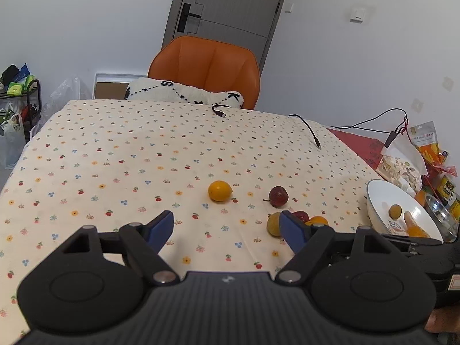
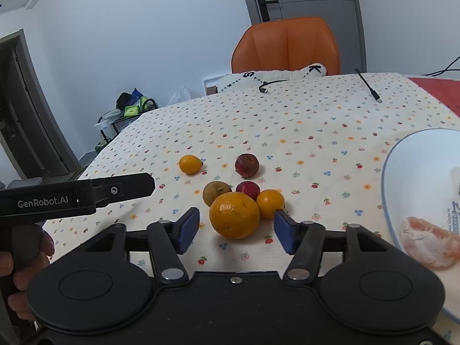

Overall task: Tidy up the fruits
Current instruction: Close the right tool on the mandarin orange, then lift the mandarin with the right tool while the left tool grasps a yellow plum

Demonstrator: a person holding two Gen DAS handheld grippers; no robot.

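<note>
A large orange [image 2: 234, 215] lies on the flowered tablecloth between the fingers of my right gripper [image 2: 236, 220], with a gap at each blue pad, so the gripper is open. Behind it huddle a small orange fruit [image 2: 270, 203], a red fruit [image 2: 247, 189] and a brownish fruit [image 2: 216, 193]. Farther back lie a dark red fruit [image 2: 246, 165] and a yellow-orange fruit [image 2: 189, 164]. My left gripper [image 1: 227, 227] is open over bare cloth, left of the cluster, with nothing between its fingers. A white bowl [image 2: 402, 166] to the right holds a peeled tangerine [image 2: 428, 240].
An orange chair [image 1: 204, 69] with a white cushion [image 1: 184, 92] stands at the table's far edge. Black cables [image 1: 310, 132] lie on the far cloth. Snack bags [image 1: 402, 166] and a glass [image 1: 440, 210] crowd the right side beyond the bowl.
</note>
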